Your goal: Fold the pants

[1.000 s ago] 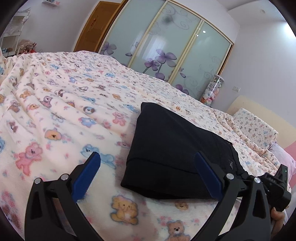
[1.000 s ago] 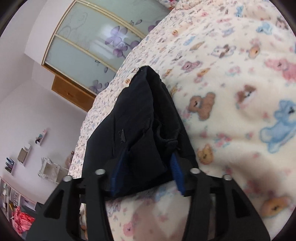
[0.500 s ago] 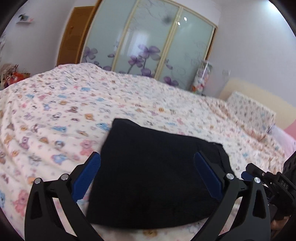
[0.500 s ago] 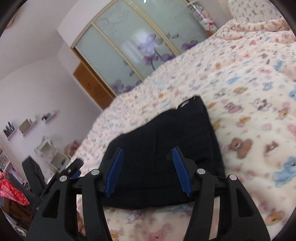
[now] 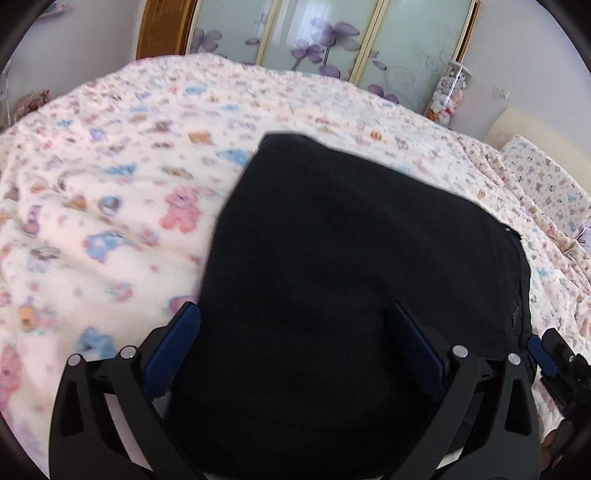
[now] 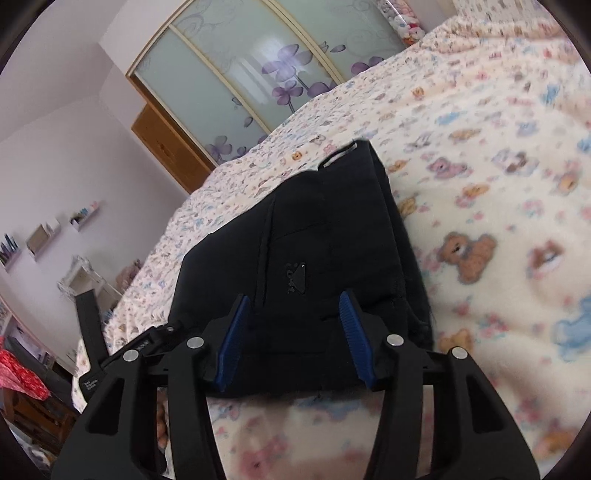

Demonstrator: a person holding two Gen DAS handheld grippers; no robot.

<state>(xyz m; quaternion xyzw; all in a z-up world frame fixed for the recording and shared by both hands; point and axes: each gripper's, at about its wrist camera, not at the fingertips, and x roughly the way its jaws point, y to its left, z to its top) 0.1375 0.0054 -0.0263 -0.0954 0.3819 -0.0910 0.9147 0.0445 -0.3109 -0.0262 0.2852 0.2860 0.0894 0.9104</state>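
Observation:
The black pants (image 5: 351, 266) lie folded into a compact rectangle on the bed's teddy-bear blanket (image 5: 92, 229). My left gripper (image 5: 295, 332) is open, its blue pads spread wide over the near edge of the pants, holding nothing. My right gripper (image 6: 295, 325) is open too, its jaws apart above the near end of the pants (image 6: 314, 258), where a small logo patch shows. The right gripper's tip also shows at the right edge of the left wrist view (image 5: 554, 358). The left gripper shows at the left of the right wrist view (image 6: 92, 332).
The blanket (image 6: 498, 221) covers the whole bed. A sliding wardrobe with purple flowers (image 5: 332, 40) stands behind it, beside a wooden door (image 5: 162, 29). A pillow (image 5: 546, 181) lies at the right. Wall shelves (image 6: 44, 236) and furniture stand at the left.
My left gripper has moved forward and lower over the pants. My right gripper let go of the pants' edge, opened, and pulled back slightly.

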